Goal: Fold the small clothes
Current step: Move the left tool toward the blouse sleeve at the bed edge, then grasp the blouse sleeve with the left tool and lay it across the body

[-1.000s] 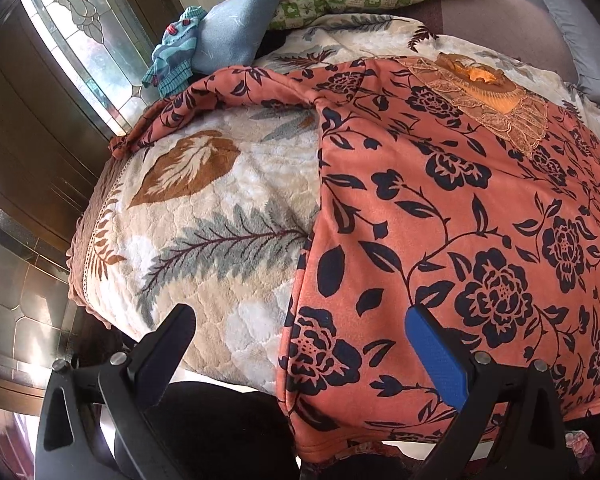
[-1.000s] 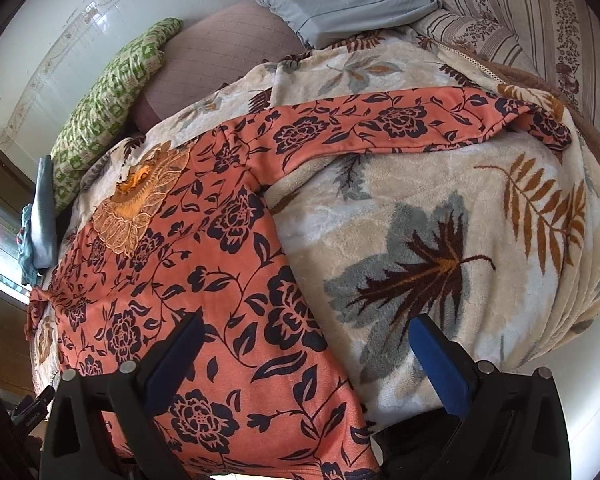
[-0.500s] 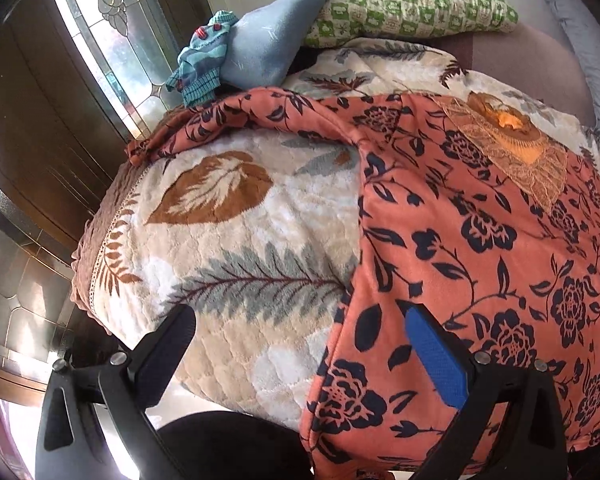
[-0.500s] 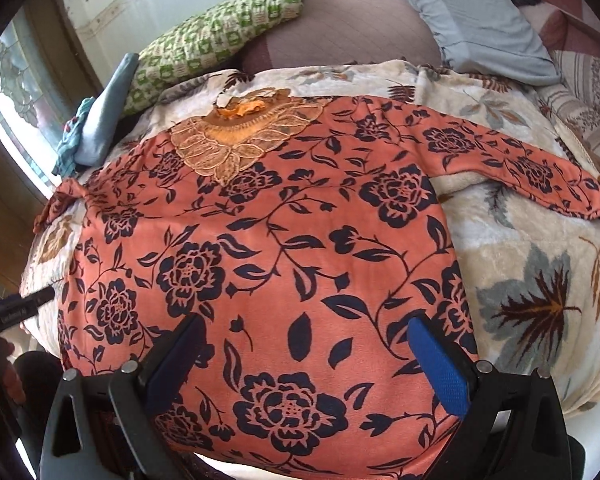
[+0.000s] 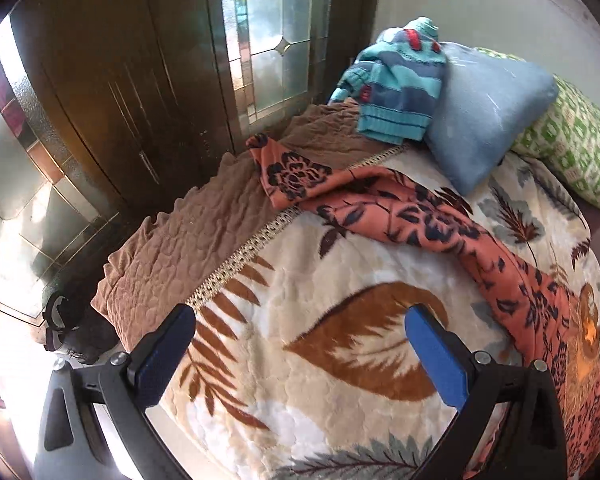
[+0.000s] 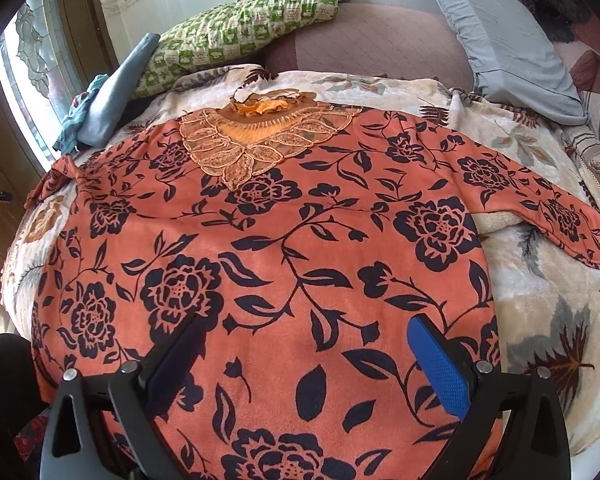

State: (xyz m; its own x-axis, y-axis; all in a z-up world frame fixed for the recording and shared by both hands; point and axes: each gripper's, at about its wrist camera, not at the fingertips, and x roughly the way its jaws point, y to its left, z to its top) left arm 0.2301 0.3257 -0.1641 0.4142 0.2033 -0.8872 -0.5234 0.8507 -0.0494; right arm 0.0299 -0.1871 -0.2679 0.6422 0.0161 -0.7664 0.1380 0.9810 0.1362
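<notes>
Looking along the left hand-held gripper, its two blue-padded fingers stand spread wide with nothing between them, hovering over a cream blanket printed with brown and grey leaves that covers the bed. One sleeve of the orange floral top lies stretched across that blanket, its cuff resting on the brown quilted border near the bed's edge, well ahead of the fingertips and not touched by them. Beyond the cuff, a striped teal and blue knit garment is draped against a blue cushion, with a green patterned pillow just behind it, and a dark wooden door with leaded glass panes stands beside the bed. From the right wrist view, the right hand-held gripper is likewise spread open and empty, poised just above the lower body of the orange floral top, which lies flat and face up on the blanket with its lace-trimmed neckline pointing towards the pillows. Both sleeves extend outwards, the one at the right of the frame reaching towards the bed's edge. A pale blue pillow lies at the head of the bed.
</notes>
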